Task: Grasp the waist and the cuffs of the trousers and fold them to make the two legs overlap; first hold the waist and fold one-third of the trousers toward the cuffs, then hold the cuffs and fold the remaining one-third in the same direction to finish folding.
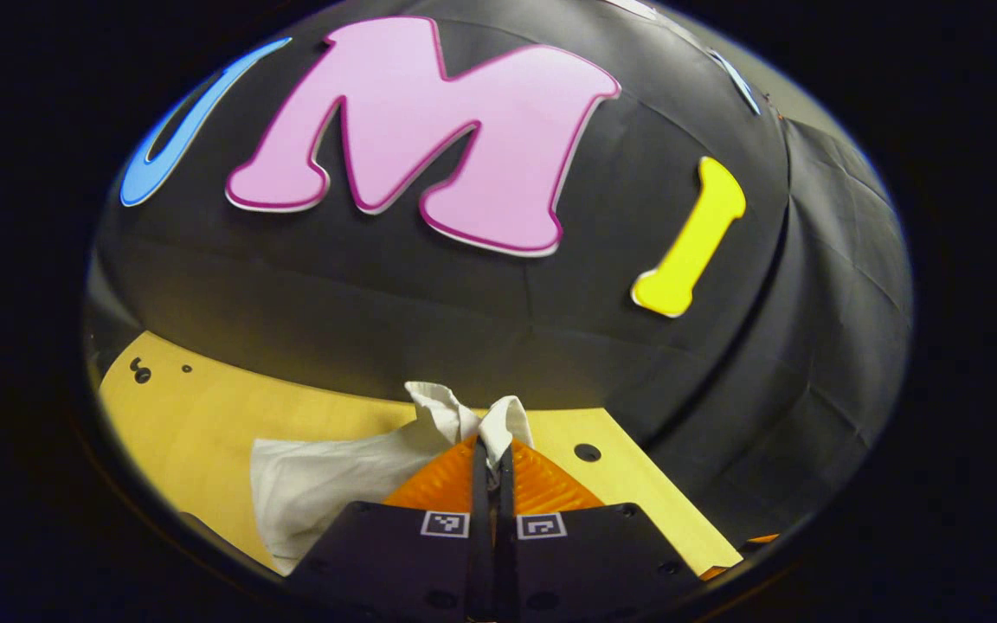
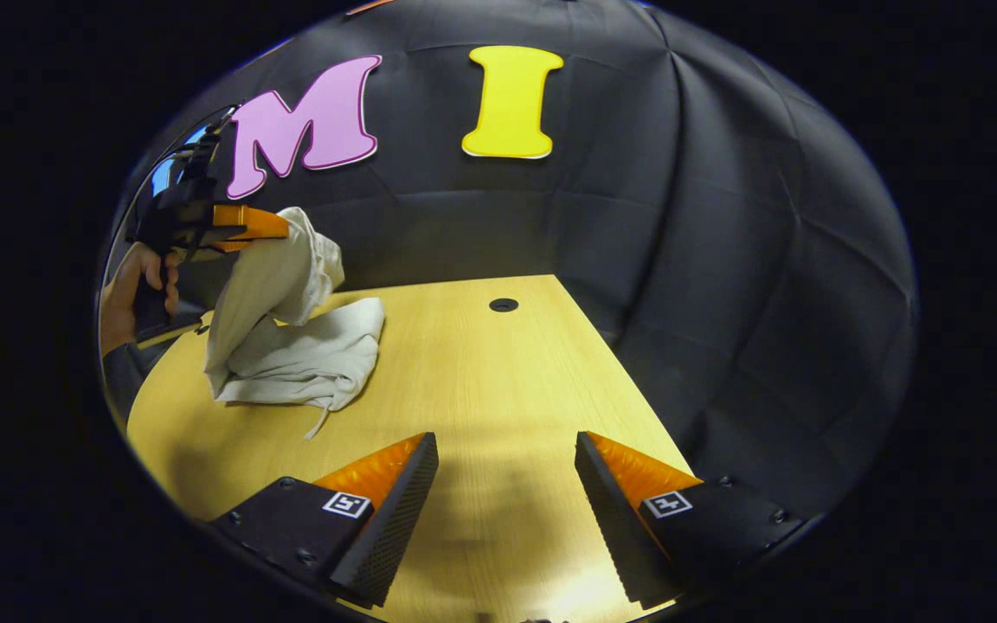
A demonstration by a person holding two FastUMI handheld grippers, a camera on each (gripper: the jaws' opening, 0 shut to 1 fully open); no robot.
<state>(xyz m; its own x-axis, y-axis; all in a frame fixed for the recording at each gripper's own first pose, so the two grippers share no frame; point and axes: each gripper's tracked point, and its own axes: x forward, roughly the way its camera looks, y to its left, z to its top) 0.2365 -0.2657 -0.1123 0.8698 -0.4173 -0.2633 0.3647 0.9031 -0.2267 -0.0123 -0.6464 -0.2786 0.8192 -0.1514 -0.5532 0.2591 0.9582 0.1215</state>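
Trousers (image 2: 291, 346), pale and bunched, sit at the far left of the wooden tabletop (image 2: 481, 381) in the right gripper view, one end lifted clear of the wood and the rest heaped below it. The left tool (image 1: 491, 450) is clamped narrow on a fold of that cloth, with a hand (image 2: 131, 290) gripping its handle. The right tool (image 2: 507, 472) hangs wide apart above bare wood, well apart from the trousers, holding nothing.

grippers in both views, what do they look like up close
Each gripper, the left gripper and the right gripper, has two wedge-shaped fingers with ribbed faces on black blocks. Each block carries a small square black-and-white marker and screws. The holding hand wears a dark sleeve.
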